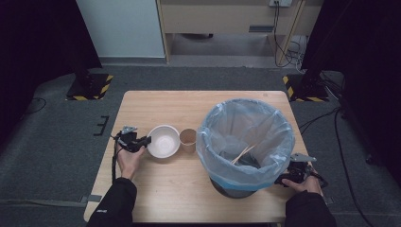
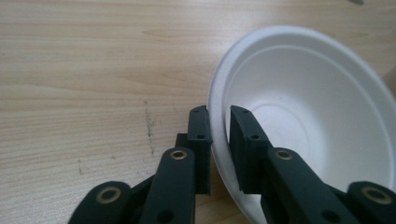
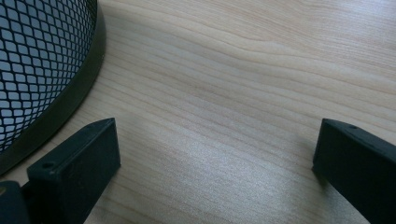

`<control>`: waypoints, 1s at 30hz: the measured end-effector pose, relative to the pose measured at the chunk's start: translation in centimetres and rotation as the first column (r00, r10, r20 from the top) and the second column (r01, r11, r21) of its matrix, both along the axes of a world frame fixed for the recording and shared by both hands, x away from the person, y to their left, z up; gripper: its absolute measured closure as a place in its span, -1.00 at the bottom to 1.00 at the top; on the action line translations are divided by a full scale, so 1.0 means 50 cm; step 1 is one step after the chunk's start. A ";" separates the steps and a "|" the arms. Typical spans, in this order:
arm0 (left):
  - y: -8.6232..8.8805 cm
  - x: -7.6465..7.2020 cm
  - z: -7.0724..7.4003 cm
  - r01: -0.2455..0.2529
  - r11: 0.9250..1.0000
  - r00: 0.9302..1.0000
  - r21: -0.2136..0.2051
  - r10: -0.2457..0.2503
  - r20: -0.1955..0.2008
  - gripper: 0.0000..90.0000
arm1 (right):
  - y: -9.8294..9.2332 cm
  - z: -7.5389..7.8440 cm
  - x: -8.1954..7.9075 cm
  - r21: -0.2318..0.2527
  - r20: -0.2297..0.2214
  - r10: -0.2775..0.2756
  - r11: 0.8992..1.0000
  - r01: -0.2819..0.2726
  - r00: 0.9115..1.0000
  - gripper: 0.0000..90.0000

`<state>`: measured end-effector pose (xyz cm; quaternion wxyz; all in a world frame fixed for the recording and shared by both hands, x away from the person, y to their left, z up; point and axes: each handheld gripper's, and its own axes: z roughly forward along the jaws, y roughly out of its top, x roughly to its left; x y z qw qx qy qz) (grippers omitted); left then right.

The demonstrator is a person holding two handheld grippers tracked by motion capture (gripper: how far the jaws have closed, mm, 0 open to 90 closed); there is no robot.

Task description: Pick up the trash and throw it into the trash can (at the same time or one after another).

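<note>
A white foam bowl (image 1: 164,140) sits on the wooden table (image 1: 189,106), left of a small brown paper cup (image 1: 188,138). My left gripper (image 1: 143,142) is at the bowl's left rim. In the left gripper view the bowl (image 2: 317,116) has its rim wall pinched between the two black pads (image 2: 200,135), one outside and one inside: my left gripper (image 2: 219,122) is shut on it. My right gripper (image 1: 286,180) rests low by the bin's right base, held by a hand. In the right gripper view its jaws stand wide apart over bare wood, my right gripper (image 3: 215,154) open and holding nothing.
A black mesh waste bin (image 1: 243,142) lined with a pale blue bag stands at the table's right, with wooden sticks inside. Its mesh base (image 3: 42,70) lies just left of the right jaws. Grey carpet surrounds the table; black stands flank the far corners.
</note>
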<state>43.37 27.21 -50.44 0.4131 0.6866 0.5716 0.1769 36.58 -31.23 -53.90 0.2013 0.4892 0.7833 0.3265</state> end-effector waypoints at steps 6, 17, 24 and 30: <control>0.007 -0.011 0.030 -0.005 0.999 0.999 0.033 0.004 0.046 0.84 | 0.000 0.000 0.000 0.000 0.000 0.000 1.000 0.000 1.000 -0.98; 0.033 -0.036 0.084 -0.030 0.998 0.989 0.055 0.022 0.143 0.87 | 0.000 0.000 0.000 0.000 0.000 0.000 1.000 0.000 1.000 -0.98; 0.046 -0.049 0.116 -0.047 0.998 0.978 0.034 0.039 0.207 0.87 | 0.000 0.000 0.000 0.000 0.000 0.000 1.000 0.000 1.000 -0.98; 0.053 -0.061 0.148 -0.054 0.998 0.963 0.020 0.047 0.267 0.87 | 0.000 0.000 0.000 0.000 0.000 0.000 1.000 0.000 1.000 -0.98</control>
